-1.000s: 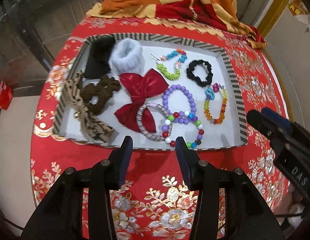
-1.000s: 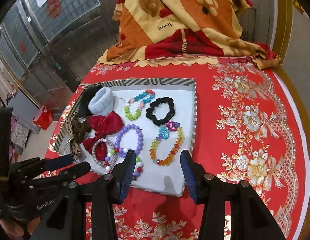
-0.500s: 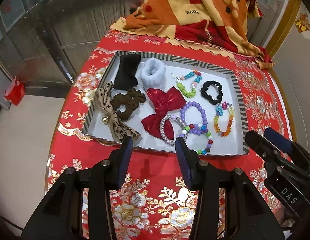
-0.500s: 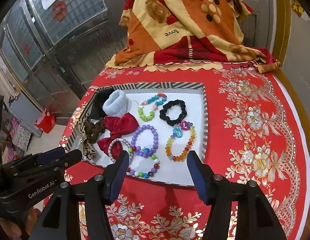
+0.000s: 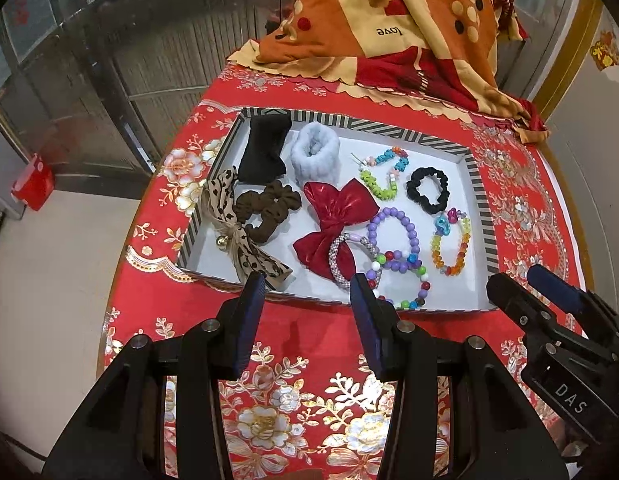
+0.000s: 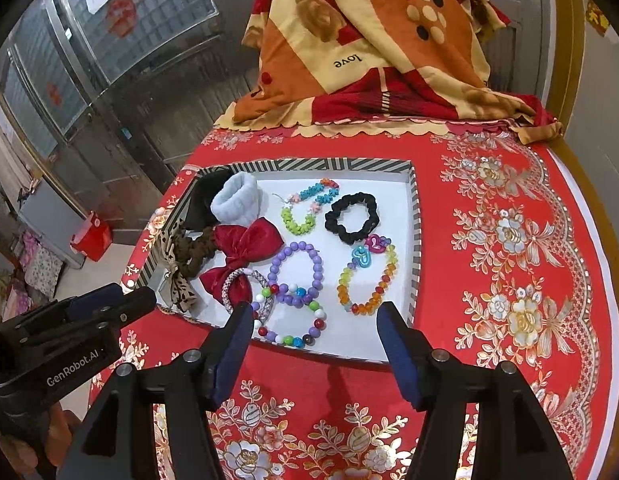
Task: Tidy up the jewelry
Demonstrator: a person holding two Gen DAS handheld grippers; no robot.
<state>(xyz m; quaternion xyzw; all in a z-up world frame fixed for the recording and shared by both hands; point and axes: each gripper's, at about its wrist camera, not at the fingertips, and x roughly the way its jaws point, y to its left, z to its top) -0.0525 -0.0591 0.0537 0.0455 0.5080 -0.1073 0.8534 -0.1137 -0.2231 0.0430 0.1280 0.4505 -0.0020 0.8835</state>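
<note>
Jewelry and hair pieces all lie inside the striped tray on the red floral tablecloth, which would fit either a sorted finish or a lot yet to be arranged, so I will not call it. My left tongs hang spread and empty just short of the tray's near rim; my right tongs are spread wide too, holding nothing, over the near edge by the bead rings. From what I see, everything here is light. The purple bead bracelet, the multicolour bead bracelet and the amber bead bracelet look like hard round beads on elastic: slippery under my pads and likely to roll, so I would pinch across the strand on a free arc, not on one bead. The purple and multicolour rings overlap, and the silver woven bangle lies on the red bow, so lifting one may drag its neighbour. The black scrunchie, brown scrunchie and white fluffy band are soft and should squash; a deep bite through the folds should hold. The leopard ribbon bow I would take at its knot.
</note>
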